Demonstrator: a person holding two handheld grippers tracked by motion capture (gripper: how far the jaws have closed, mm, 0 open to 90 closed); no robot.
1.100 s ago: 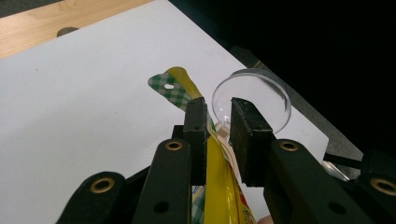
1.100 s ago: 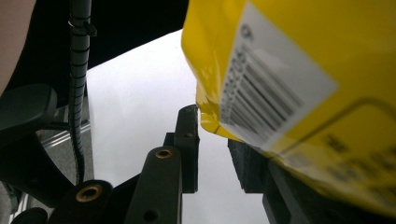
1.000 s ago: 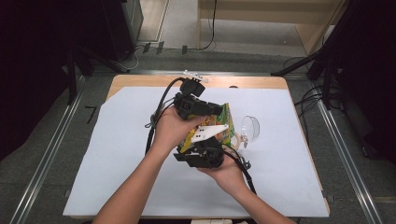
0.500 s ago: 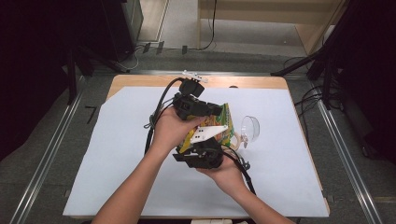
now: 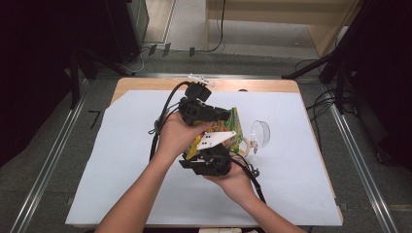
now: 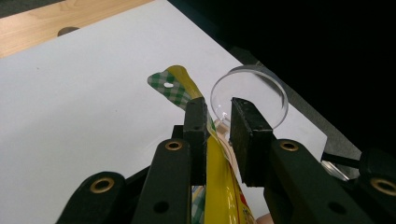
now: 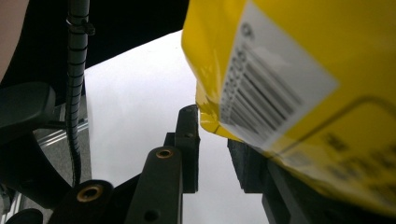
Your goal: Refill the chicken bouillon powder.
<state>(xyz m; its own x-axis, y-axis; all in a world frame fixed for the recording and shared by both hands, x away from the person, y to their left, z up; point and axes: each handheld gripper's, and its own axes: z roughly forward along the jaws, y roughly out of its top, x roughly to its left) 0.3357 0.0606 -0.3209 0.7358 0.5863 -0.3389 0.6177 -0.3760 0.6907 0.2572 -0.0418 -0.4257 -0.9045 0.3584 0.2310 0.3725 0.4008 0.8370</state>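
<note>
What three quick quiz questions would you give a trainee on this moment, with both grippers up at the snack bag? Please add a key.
1. True or false: the clear round dish stands on the white sheet, to the right of the yellow bag in the high view.
2. In the left gripper view, what lies between the jaws of the left gripper? A) the yellow bag's edge B) a spoon C) nothing
3. In the right gripper view, which printed mark shows on the bag above the right gripper?

Key: 1 true. 2 A. 3 a barcode; whether that gripper's pads press on the bag cannot be told.
</note>
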